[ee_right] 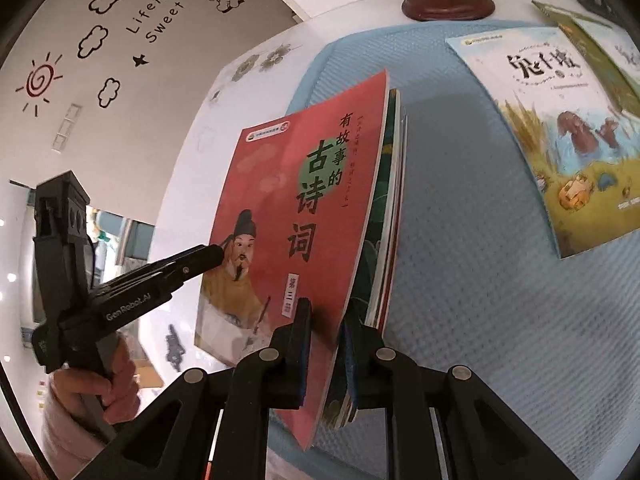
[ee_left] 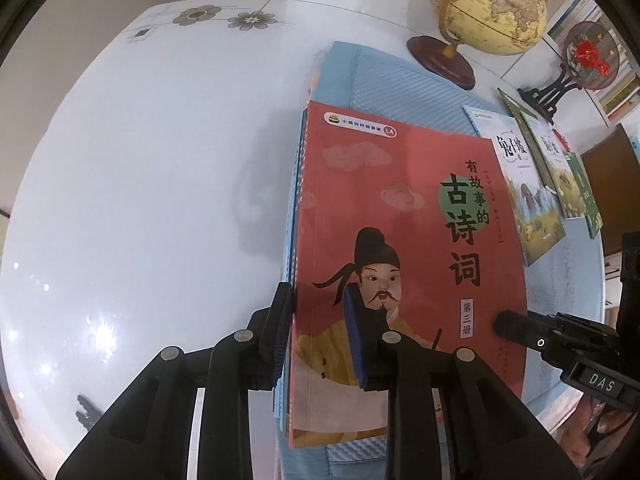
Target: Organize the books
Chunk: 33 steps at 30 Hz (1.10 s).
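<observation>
Both grippers clamped on the same stack of books, red cover on top. Left gripper grips the spine side near the bottom edge: fingers narrow, one pad against the outer side of the stack, the other on the red cover over the printed figure. Right gripper grips the opposite, open-page side near the bottom corner: fingers narrow, one pad on the red cover, the other under the stack. In the right wrist view the stack is tilted, page edges fanned slightly, over the blue mat; can't tell if its lower edge touches the mat. Mat lies on the white desk. Further picture books lie flat on the mat beside the stack, apart from it. Globe on a wooden base stands at the desk's far edge. A person's hand holds the left gripper's handle.
</observation>
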Available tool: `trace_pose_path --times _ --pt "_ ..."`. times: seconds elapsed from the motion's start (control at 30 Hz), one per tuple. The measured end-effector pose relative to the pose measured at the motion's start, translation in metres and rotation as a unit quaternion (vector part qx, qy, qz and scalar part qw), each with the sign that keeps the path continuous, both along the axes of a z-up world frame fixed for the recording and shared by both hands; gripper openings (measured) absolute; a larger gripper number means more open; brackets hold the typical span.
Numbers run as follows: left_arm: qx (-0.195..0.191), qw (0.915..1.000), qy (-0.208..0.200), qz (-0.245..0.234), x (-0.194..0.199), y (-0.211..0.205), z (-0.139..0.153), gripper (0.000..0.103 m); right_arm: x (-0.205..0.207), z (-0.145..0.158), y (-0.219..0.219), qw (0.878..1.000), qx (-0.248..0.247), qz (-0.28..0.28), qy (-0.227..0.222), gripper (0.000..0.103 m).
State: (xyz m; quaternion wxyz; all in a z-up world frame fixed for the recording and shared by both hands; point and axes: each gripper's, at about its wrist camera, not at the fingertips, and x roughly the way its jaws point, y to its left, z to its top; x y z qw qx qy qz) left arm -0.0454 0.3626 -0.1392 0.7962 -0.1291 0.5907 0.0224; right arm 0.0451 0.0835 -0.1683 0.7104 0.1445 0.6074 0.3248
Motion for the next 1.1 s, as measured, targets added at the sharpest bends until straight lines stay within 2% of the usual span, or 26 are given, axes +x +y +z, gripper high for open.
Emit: trace_pose_path --times 0.13,0.2,0.27,0.3,0.33,0.37,0.4,0.43,0.6,0.77,0.93,1.1 --pt "0.012 0.9999 0.009 0.006 0.000 -0.004 0.000 0.025 0.000 -0.004 -0.002 1.000 -0.006 -0.011 0.006 0.017" --pt "0.030 0.9993 0.016 0.012 0.001 -0.006 0.000 0.034 0.001 -0.006 -0.003 1.000 -0.007 -0.011 0.014 0.021" --pt "0.047 0.9987 0.013 0.014 0.001 -0.008 0.003 0.035 0.003 -0.006 -0.003 1.000 0.004 -0.010 0.026 0.034" --pt "0.051 0.9985 0.012 0.015 0.002 -0.010 0.005 0.037 0.005 -0.005 -0.004 0.999 0.016 -0.011 0.031 0.055" --pt "0.053 0.9984 0.011 0.017 0.002 -0.010 0.007 0.046 0.005 -0.003 -0.006 0.999 0.017 -0.015 0.029 0.069" --pt "0.056 0.9981 0.010 0.022 0.003 -0.011 0.011 0.064 0.005 -0.001 -0.008 0.999 0.018 -0.018 0.023 0.070" --pt "0.058 0.9979 0.005 0.027 0.003 -0.011 0.014 0.072 0.004 0.004 -0.011 0.999 0.024 -0.020 0.013 0.070" --pt "0.060 0.9976 -0.007 0.033 0.003 -0.011 0.020 0.076 0.005 0.008 -0.015 0.999 0.030 -0.018 0.010 0.073" --pt "0.077 0.9960 -0.029 0.035 0.011 -0.025 0.048 0.076 0.009 0.022 -0.038 0.999 0.034 -0.022 -0.002 0.076" --pt "0.079 0.9942 -0.070 0.020 0.029 -0.062 0.083 0.076 0.021 0.033 -0.089 0.997 0.037 -0.058 -0.020 0.076" --pt "0.071 0.9927 -0.097 -0.007 0.051 -0.118 0.103 0.076 0.038 0.045 -0.168 0.992 0.020 -0.113 -0.049 0.076" --pt "0.052 0.9923 -0.100 -0.052 0.088 -0.192 0.099 0.076 0.060 0.052 -0.261 0.983 -0.005 -0.168 -0.073 0.076"
